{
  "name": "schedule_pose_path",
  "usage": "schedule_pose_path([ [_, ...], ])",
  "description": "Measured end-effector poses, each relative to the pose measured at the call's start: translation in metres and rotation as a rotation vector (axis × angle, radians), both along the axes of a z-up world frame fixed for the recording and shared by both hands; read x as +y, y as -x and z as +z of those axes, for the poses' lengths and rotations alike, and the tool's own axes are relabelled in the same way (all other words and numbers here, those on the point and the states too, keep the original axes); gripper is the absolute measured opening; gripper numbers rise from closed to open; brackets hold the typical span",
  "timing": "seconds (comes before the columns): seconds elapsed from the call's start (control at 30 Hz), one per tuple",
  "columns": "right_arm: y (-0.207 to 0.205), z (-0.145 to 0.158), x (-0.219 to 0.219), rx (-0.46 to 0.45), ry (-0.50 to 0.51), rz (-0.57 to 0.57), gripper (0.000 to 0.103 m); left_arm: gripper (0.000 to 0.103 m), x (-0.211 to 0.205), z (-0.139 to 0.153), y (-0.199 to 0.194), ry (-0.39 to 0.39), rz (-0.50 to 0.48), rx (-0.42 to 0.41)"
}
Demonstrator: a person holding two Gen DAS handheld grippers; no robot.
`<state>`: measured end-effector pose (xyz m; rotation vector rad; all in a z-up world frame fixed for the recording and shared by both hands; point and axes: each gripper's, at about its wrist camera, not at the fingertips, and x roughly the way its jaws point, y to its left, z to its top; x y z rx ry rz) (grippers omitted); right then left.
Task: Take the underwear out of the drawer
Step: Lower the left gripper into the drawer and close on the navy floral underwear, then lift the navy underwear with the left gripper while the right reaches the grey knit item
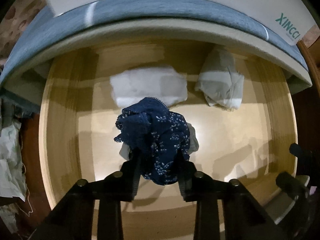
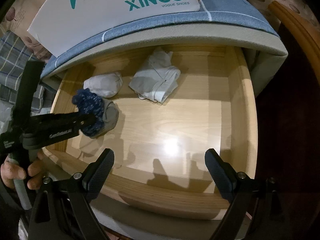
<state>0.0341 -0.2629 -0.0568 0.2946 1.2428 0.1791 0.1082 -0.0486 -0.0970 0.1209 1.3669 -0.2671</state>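
Inside the pale wooden drawer (image 2: 180, 202) my left gripper (image 1: 158, 156) is shut on a bunched navy underwear with white specks (image 1: 158, 136), both pads pressing its sides. From the right wrist view the same navy underwear (image 2: 90, 104) sits at the drawer's left side on the left gripper (image 2: 88, 120), against a grey piece of cloth (image 2: 112, 114). Two folded white garments (image 2: 104, 85) (image 2: 158, 80) lie at the drawer's back. My right gripper (image 2: 159, 156) hangs open over the drawer's front wall with nothing between its fingers.
A blue padded top (image 2: 220, 14) overhangs the drawer's back, with a white XINCCI shoe box (image 2: 112, 10) on it. A person's hand (image 2: 18, 174) grips the left tool's handle. A wooden frame (image 2: 296, 26) curves along the right. Crumpled cloth (image 1: 10, 150) lies left of the drawer.
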Motion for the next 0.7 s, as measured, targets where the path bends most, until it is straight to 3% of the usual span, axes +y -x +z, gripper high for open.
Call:
schedule_pose_path([
  [0.7,0.0,-0.01,0.01,0.04,0.033,0.038,0.091,0.025,0.039,0.014,0.039,-0.037,0.025,-0.004],
])
